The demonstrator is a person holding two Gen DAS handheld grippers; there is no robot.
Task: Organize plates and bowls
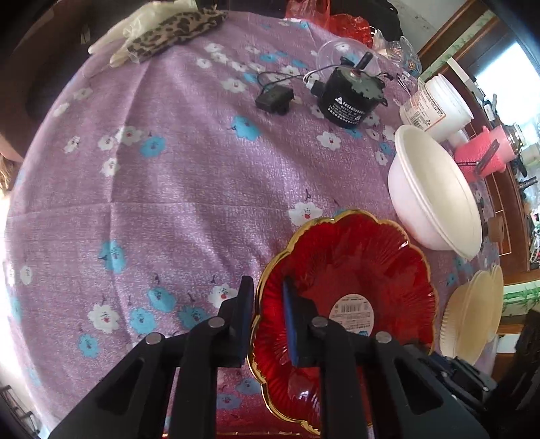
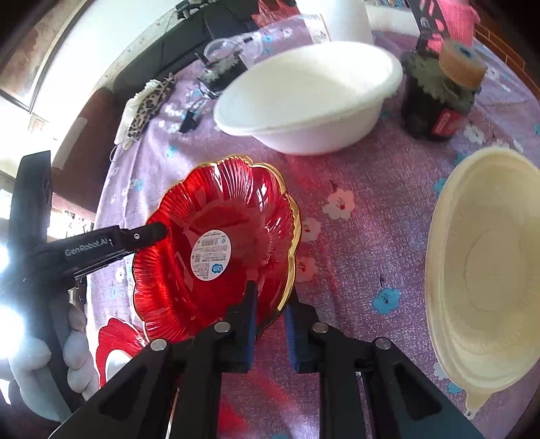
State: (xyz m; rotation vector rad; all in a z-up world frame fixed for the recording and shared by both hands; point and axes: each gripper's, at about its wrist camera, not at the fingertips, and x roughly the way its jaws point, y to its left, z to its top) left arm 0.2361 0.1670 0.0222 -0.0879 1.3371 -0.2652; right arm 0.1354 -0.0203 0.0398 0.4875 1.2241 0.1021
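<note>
The left gripper (image 1: pixel 268 320) has its two fingers on either side of the gold rim of the red plate (image 1: pixel 354 287), one finger outside at 9 o'clock and one inside the dish, and they look to be pinching that rim. In the right wrist view the right gripper (image 2: pixel 270 319) pinches the other edge of the same red plate (image 2: pixel 216 243), at the 5 o'clock side of it, with one finger over the red inside and one under the gold rim. The plate tilts up off the purple flowered cloth (image 2: pixel 364 175) and has a round white sticker (image 2: pixel 211 257) in its middle. A second red plate (image 2: pixel 116 347) peeks out below it at 7 o'clock. A gloved hand (image 2: pixel 50 351) holds the left tool at 8 o'clock. At 3 o'clock from the plate sits a cream paper bowl (image 2: pixel 486 266). Farther off, at 12 o'clock, sits a big white bowl (image 2: pixel 310 98), and at 2 o'clock stands a dark jar (image 2: pixel 438 101). In the left wrist view, far across the cloth at 12 o'clock, sits a black motor (image 1: pixel 347 98) with wires, and a white tub (image 1: pixel 435 104) is at 1 o'clock. A leopard print cloth (image 1: pixel 175 30) lies at 11 o'clock, at the far edge.
</note>
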